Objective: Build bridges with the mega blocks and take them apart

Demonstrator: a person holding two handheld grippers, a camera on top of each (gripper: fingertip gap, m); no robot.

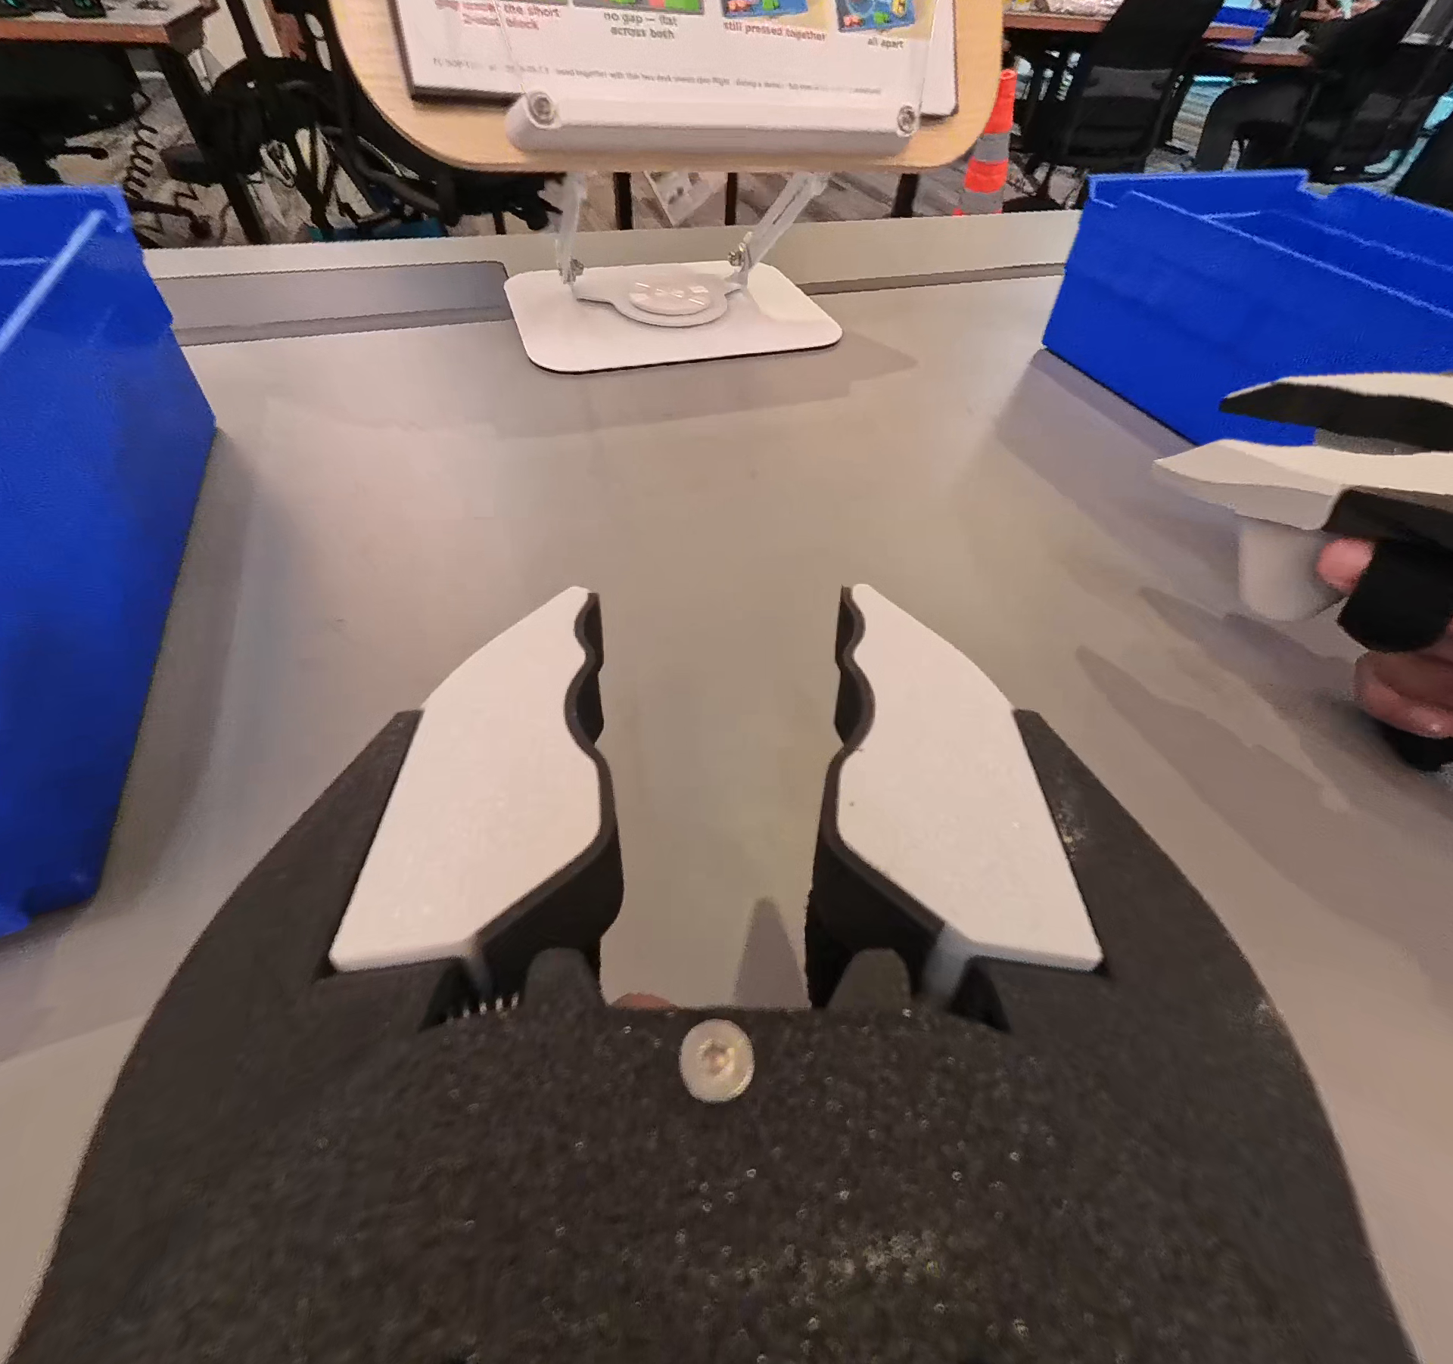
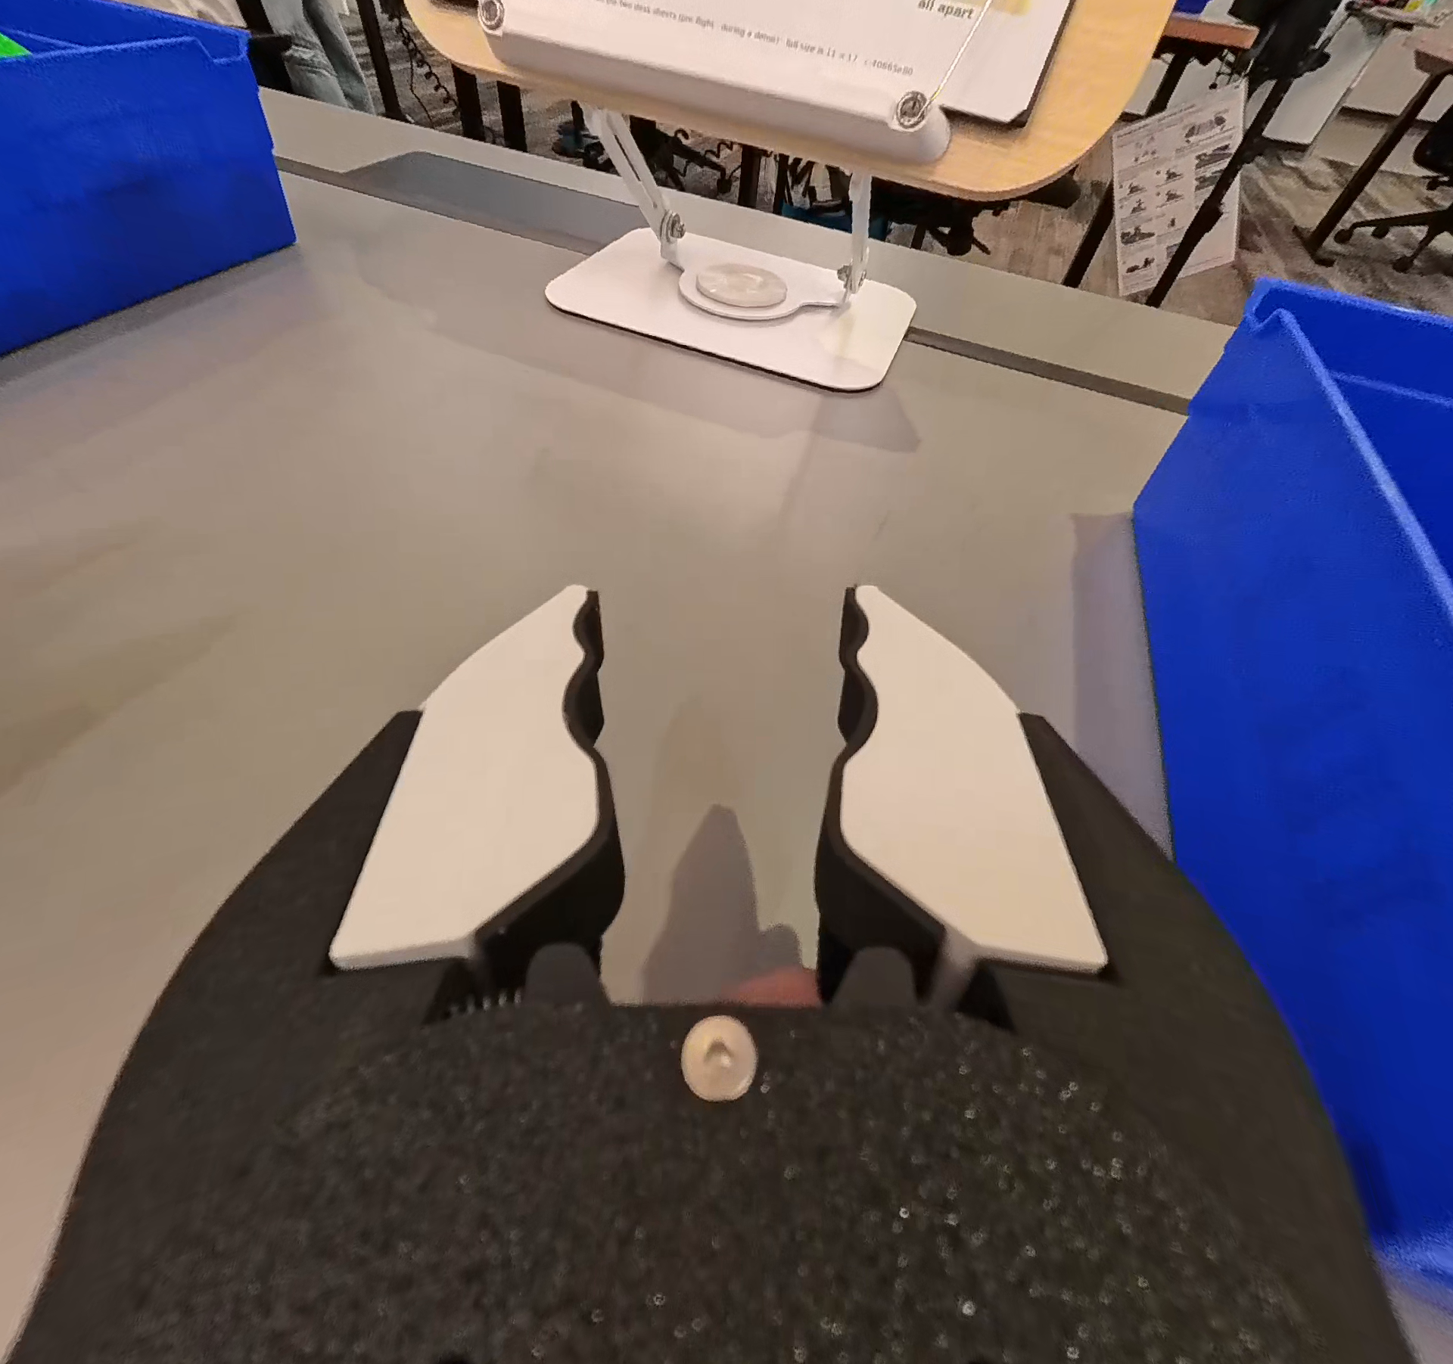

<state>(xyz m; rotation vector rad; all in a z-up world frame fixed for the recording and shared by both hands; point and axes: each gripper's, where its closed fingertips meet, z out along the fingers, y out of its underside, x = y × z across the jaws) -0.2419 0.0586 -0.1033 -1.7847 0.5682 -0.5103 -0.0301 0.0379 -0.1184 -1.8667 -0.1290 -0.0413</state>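
No loose blocks are showing on the table; only a bit of green [image 2: 14, 43], maybe a block, is peeking out of the blue bin to the left of the white stand.

Two grippers are hanging over the table. The left gripper [image 1: 717, 603] is pointing at the stand [image 1: 672, 316], its two white fingers [image 1: 503, 745] spread apart with nothing between them. The right gripper [image 2: 719, 603] is pointing at the stand [image 2: 731, 320] too, and its fingers are also spread wide and holding nothing. From the left wrist view the right gripper [image 1: 1195, 438] is showing off to the right of the stand, with a hand [image 1: 1384, 619] in a black fingerless glove wrapping around its handle.

Two blue bins are sitting on the table, one [image 1: 86, 540] to the left of the stand and one [image 1: 1226, 304] to the right of it.

One stand is sitting at the far middle of the table, holding up a wooden board [image 1: 440, 92] with one picture sheet [image 1: 676, 6] on it.

The table [image 1: 708, 477] is grey and smooth and a little shiny.

Behind the stand, the room is showing more desks, black chairs, and one orange cone [image 1: 992, 147].
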